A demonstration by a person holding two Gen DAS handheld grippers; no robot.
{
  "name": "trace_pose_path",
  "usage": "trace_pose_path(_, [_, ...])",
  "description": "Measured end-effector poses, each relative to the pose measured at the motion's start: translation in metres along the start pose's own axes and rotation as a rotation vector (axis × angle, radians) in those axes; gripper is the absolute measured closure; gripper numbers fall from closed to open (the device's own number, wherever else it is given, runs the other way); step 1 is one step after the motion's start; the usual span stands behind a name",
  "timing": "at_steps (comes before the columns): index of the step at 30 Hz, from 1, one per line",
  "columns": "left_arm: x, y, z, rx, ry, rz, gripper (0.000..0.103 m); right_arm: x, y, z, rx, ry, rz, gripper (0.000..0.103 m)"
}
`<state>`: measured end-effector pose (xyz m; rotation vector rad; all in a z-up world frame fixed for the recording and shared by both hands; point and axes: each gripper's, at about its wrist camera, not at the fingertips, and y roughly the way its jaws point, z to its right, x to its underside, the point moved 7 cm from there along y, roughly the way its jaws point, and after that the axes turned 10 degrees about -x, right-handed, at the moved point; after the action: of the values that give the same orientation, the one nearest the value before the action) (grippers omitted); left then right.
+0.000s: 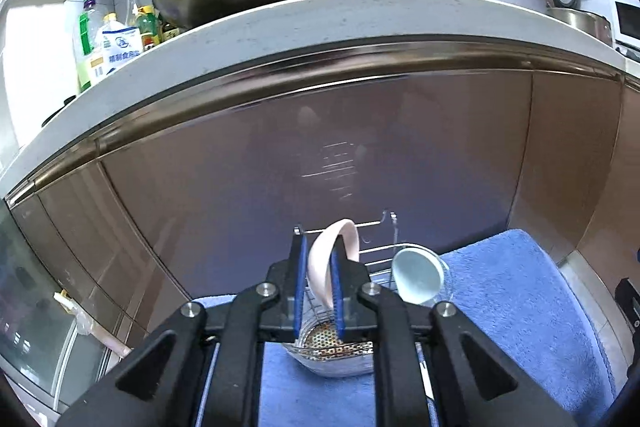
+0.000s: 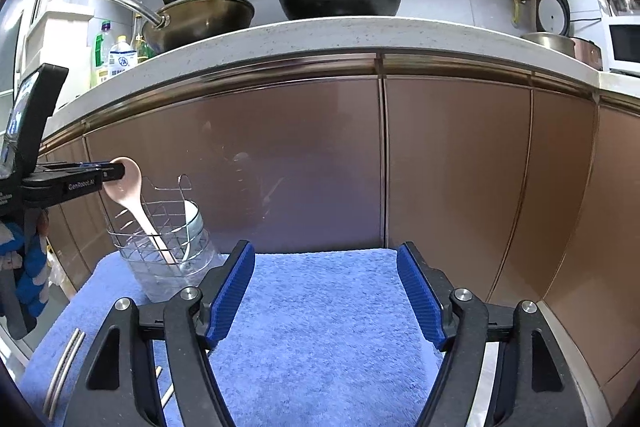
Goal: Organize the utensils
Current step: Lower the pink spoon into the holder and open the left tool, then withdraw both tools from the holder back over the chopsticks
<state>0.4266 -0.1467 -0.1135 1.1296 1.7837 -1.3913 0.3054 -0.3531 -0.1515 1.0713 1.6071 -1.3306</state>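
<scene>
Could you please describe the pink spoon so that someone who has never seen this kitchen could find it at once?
On the blue towel below the brown cabinets stands a wire holder. The pink spoon stands in it handle down, bowl up at the left claw. The white spoon beside it is paler and sits lower.

A fluffy blue cloth towel (image 2: 320,307) lies under the shiny wire-metal caddy (image 2: 160,223). In the caddy stands a smooth, glossy pink spoon (image 2: 128,183). Behind the caddy rise glossy brown cabinet doors (image 2: 452,163); above them a speckled stone-like table (image 2: 320,31).
</scene>
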Motion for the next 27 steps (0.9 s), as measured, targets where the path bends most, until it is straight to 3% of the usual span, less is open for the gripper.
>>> trace_pose_path(5, [0.005,-0.004,0.016,0.059,0.016,-0.016,0.090,-0.002,-0.008,-0.003,0.006,-0.014,0.004,0.029])
trace_pose_path(10, [0.001,-0.017,0.018,0.119,-0.003,0.000,0.064,-0.001,-0.015,0.000,0.016,-0.005,0.001,0.028])
trace_pose_path(20, [-0.005,-0.037,-0.009,0.188,-0.100,-0.014,0.064,-0.004,-0.030,-0.003,0.017,-0.010,0.008,0.028])
trace_pose_path(27, [0.016,-0.070,-0.047,0.207,-0.160,-0.037,0.064,-0.012,-0.050,-0.013,-0.003,-0.014,0.023,0.028])
